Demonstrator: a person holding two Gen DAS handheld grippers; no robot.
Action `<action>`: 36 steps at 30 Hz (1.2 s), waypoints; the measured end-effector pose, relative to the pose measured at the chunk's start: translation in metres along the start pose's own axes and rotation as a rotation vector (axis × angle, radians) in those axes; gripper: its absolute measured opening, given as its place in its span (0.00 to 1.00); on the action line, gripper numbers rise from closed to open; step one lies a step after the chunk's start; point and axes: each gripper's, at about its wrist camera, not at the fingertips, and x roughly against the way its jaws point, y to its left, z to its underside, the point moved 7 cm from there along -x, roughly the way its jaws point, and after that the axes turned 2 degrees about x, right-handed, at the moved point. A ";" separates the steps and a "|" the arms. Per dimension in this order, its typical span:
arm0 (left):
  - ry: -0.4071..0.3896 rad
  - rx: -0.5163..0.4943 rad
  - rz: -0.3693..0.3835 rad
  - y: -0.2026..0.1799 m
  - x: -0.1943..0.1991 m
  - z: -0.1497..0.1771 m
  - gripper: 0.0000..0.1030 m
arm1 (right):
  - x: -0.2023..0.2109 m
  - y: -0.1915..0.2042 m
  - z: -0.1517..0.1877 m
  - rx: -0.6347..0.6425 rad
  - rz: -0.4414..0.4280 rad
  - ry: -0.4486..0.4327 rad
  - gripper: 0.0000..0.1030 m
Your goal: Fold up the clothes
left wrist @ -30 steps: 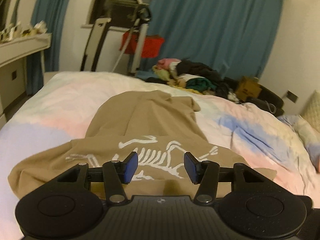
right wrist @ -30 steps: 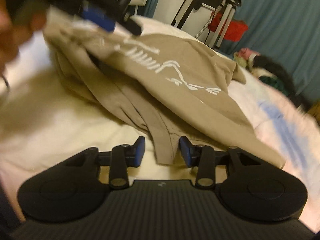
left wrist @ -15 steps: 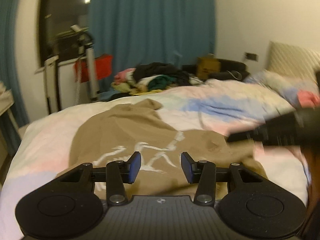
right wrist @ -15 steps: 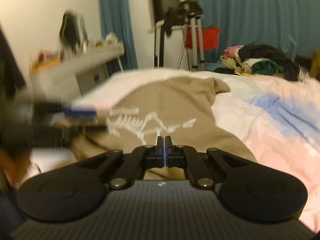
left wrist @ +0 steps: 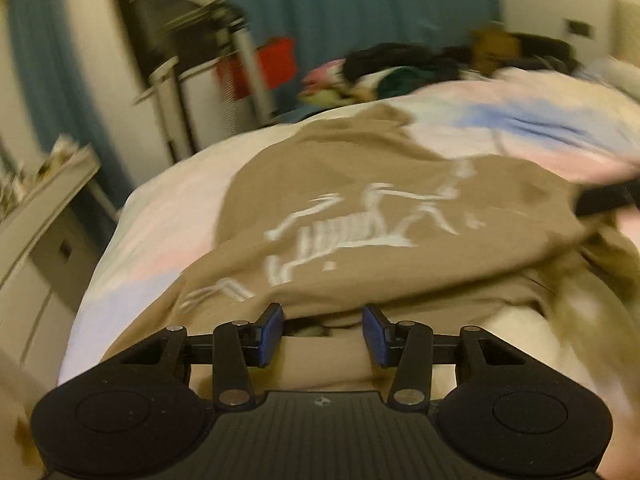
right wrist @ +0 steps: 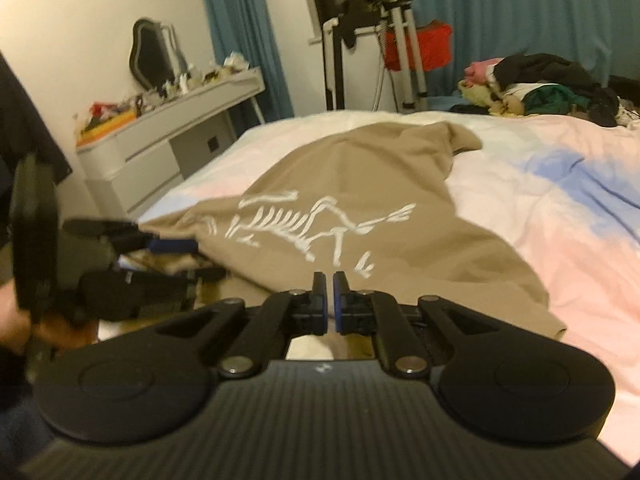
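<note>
Nearest in the right wrist view, the right gripper (right wrist: 328, 300) has its blue-padded fingers (right wrist: 319, 300) drawn almost together with only a thin slit between them; whether any cloth is pinched there cannot be told, since the near hem of the tan shirt (right wrist: 360, 184) drops out of sight behind them. At nine o'clock from it the left gripper (right wrist: 168, 258) reaches in sideways, blurred, its fingers at the shirt's edge.

In the left wrist view, the left gripper (left wrist: 323, 334) has its fingers (left wrist: 269, 334) about half apart and closing. The folded near edge of the shirt (left wrist: 380, 216) lies just ahead of the gap, and the pads do not press on it.

The shirt, with a white skeleton print (right wrist: 308, 226), is spread on the bed (right wrist: 560, 216), running from six o'clock toward twelve across a pink, white and blue cover.

Farther off, a white dresser (right wrist: 168, 136) stands at ten o'clock with clutter and a mirror (right wrist: 152, 56) on top. A pile of clothes (right wrist: 540, 86) sits at two o'clock at the far end of the bed. Behind, at twelve o'clock, a tripod (right wrist: 400, 40) and teal curtains (right wrist: 520, 8).
</note>
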 end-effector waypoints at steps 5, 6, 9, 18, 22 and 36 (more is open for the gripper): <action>0.017 0.077 -0.024 0.015 -0.041 -0.023 0.42 | -0.018 0.013 0.016 0.053 0.011 0.083 0.08; 0.022 0.108 -0.015 0.021 -0.047 -0.026 0.41 | -0.020 0.015 0.020 0.061 0.008 0.094 0.08; 0.030 0.181 0.017 0.035 -0.063 -0.030 0.40 | -0.028 0.016 0.024 0.062 0.011 0.115 0.18; 0.035 0.328 0.110 0.065 -0.078 -0.030 0.39 | -0.046 0.025 0.017 0.140 0.072 0.044 0.65; 0.053 0.398 0.128 0.079 -0.084 -0.027 0.34 | -0.066 0.031 0.010 0.223 0.117 0.003 0.48; 0.019 0.391 0.134 0.075 -0.073 -0.030 0.33 | -0.086 0.035 0.001 0.293 0.177 -0.031 0.05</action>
